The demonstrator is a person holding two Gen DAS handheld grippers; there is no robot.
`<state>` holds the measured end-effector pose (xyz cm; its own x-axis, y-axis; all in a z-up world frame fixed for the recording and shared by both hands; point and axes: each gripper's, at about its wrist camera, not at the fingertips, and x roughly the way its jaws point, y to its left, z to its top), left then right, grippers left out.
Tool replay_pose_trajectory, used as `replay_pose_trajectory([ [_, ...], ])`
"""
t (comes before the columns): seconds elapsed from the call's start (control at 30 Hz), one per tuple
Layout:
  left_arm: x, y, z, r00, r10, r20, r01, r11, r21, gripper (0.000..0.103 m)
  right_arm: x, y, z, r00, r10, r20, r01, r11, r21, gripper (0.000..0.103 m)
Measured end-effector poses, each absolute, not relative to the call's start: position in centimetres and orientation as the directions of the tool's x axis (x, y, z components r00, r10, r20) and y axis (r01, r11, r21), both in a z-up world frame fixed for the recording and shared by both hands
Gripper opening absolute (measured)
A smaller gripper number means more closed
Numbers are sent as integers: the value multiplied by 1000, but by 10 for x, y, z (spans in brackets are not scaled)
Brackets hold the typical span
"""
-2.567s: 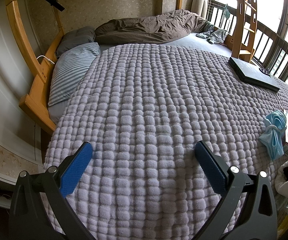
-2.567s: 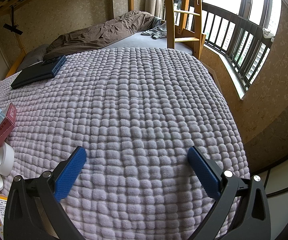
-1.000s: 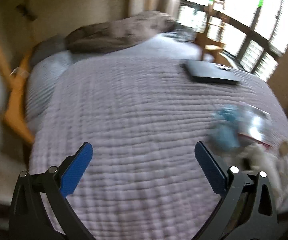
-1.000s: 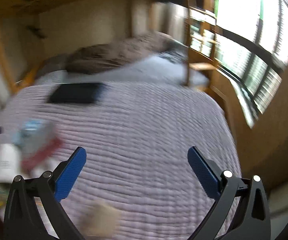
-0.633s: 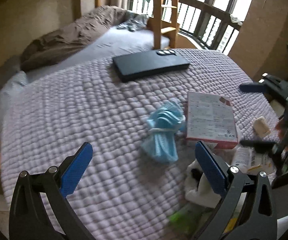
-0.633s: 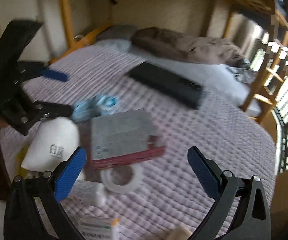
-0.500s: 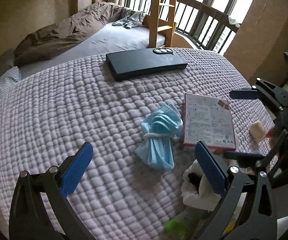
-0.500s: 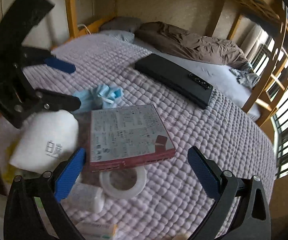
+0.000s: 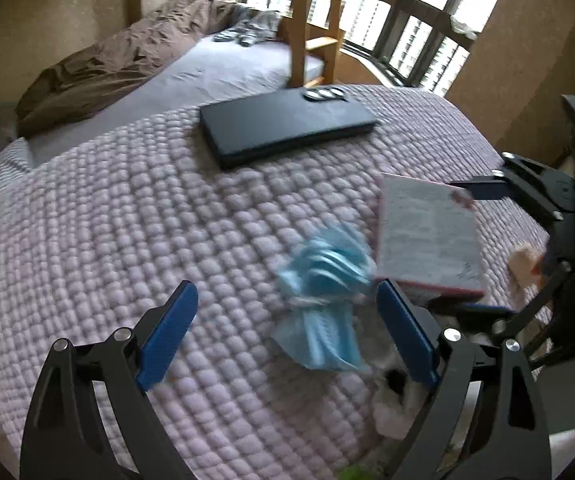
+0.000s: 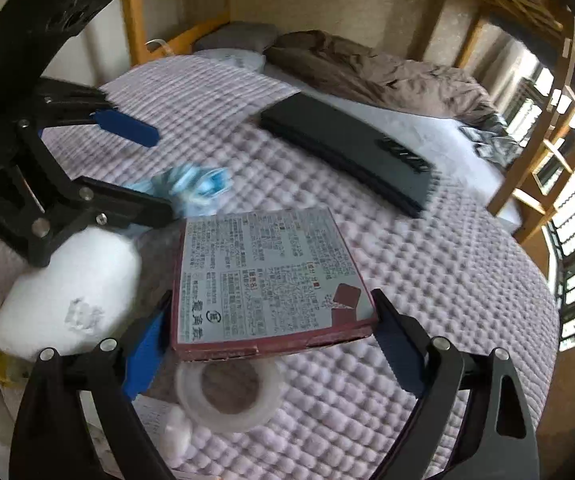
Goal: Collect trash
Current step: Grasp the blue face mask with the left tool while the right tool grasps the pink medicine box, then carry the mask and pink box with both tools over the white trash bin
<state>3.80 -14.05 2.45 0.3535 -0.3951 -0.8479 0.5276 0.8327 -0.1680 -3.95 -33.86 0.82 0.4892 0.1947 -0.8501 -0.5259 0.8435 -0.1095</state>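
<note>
A bundle of light blue face masks (image 9: 319, 300) lies on the lilac knobbly blanket (image 9: 127, 220). My left gripper (image 9: 287, 336) hangs over it, jaws closing, with the masks between the blue pads and nearer the right one; no pad presses on them. A flat red box (image 10: 263, 276) with a printed grey back rests on a roll of clear tape (image 10: 227, 396). My right gripper (image 10: 271, 354) straddles the box's near edge, jaws closing, pads close to both sides. I cannot make out a firm press. The masks (image 10: 191, 188) lie just beyond the box.
A white pouch with grey print (image 10: 67, 280) lies left of the box, under the left gripper's frame. A black flat case (image 9: 287, 128) sits farther up the bed. Beyond are a brown duvet (image 10: 367, 68), a wooden ladder (image 9: 315, 20) and railed windows. Small packets lie at the near edge.
Both grippers swung from bare blanket toward the pile of things and drew closer. Their jaws have narrowed, the left around the masks, the right around the red box.
</note>
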Motion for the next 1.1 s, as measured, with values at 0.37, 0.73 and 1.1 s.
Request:
replay_pose_trajectory([
  [0.37,29,-166,18,397,-336,-854,588,808,-45,77,-29,-357,3,499,136,-856,-439,891,-114,91],
  [0.73,18,-178,12,433,-293,-852,570,822,7,36,-13,-352,-9,456,141,-879,-415,907,-69,87],
  [1.1,5,-151,40,529,-285,-799,458,889,-14,35,-17,-383,17,514,221,-829,-325,944,50,87],
])
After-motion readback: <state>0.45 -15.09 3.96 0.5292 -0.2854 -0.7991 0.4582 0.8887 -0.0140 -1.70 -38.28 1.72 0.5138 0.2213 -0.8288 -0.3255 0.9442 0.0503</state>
